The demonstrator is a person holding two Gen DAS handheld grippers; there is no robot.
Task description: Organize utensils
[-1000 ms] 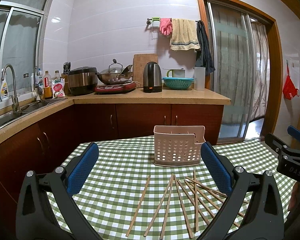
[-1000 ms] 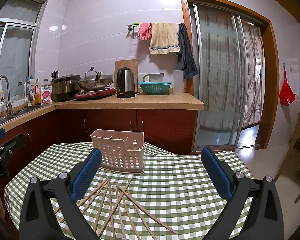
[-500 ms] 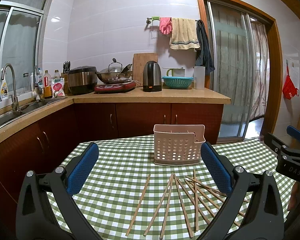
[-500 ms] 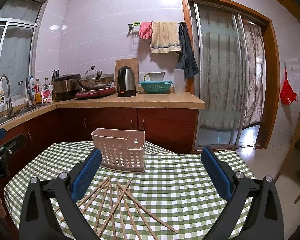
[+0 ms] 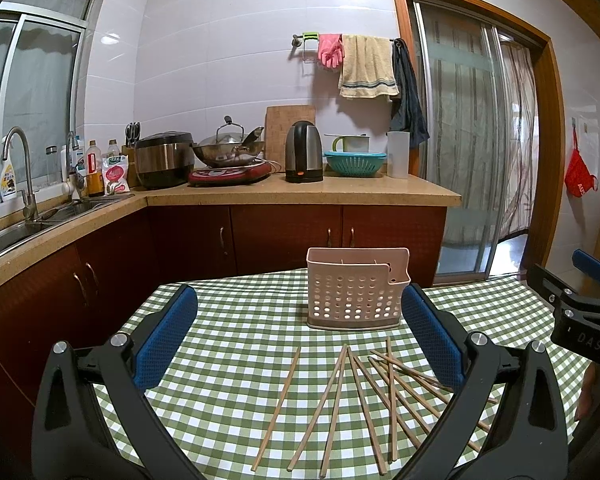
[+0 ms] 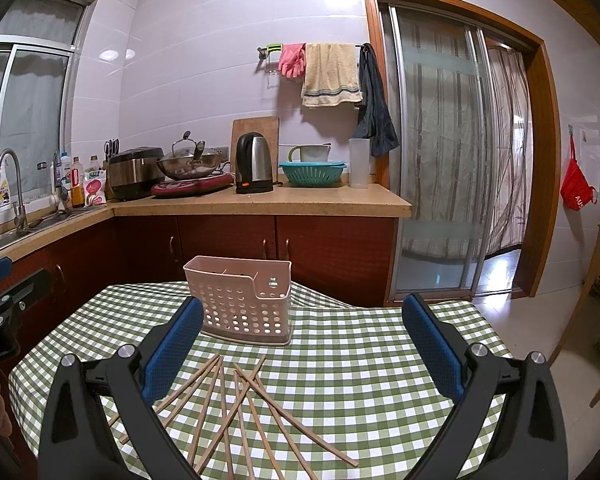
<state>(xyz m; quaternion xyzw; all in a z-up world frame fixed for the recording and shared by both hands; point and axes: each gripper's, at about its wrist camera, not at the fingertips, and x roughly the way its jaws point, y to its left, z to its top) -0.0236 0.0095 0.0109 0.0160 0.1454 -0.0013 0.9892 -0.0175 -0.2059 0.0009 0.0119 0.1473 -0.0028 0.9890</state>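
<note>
Wooden chopsticks (image 5: 352, 396) lie scattered and crossing on the checked tablecloth (image 5: 228, 360), just near of the pink perforated utensil holder (image 5: 356, 288). The left gripper (image 5: 300, 340) and right gripper (image 6: 302, 340) both hover with jaws spread wide, holding nothing. The likely trouble is the overlap — pinching one stick may drag or flick its neighbours, or roll them off the table.
</note>
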